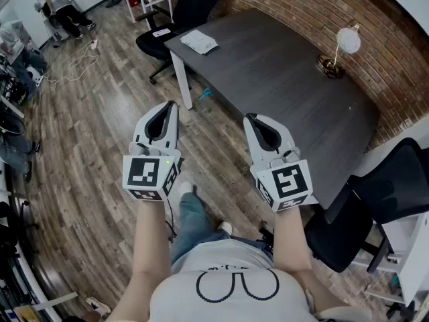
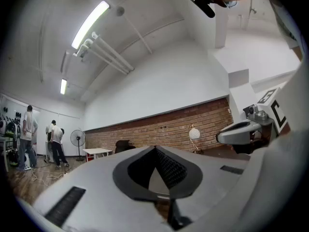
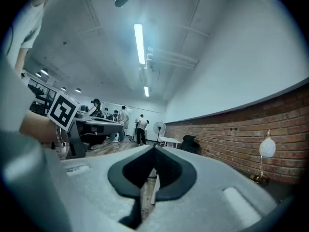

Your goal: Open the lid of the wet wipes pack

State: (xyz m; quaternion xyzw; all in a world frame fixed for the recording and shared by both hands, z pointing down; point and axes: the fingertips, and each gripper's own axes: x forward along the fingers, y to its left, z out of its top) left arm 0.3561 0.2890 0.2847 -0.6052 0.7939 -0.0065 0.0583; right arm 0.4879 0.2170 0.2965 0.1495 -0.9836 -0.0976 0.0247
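Wet wipes pack [image 1: 199,41] lies flat on table [image 1: 288,86]; long axis indistinct.

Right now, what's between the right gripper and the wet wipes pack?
Only bare dark tabletop, seen in the head view: nothing lies between the right gripper and the wet wipes pack.

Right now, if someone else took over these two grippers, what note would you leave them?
Left gripper: shut, empty, held level in front of the person.
Right gripper: shut, empty, level, near the table edge.
Wipes pack: lies at the table's far end, well away from both grippers. It is too small here to tell how its lid stands.
Done: nothing visible; the pack is untouched.
Left: step up to the table, steady the pack, open its lid.
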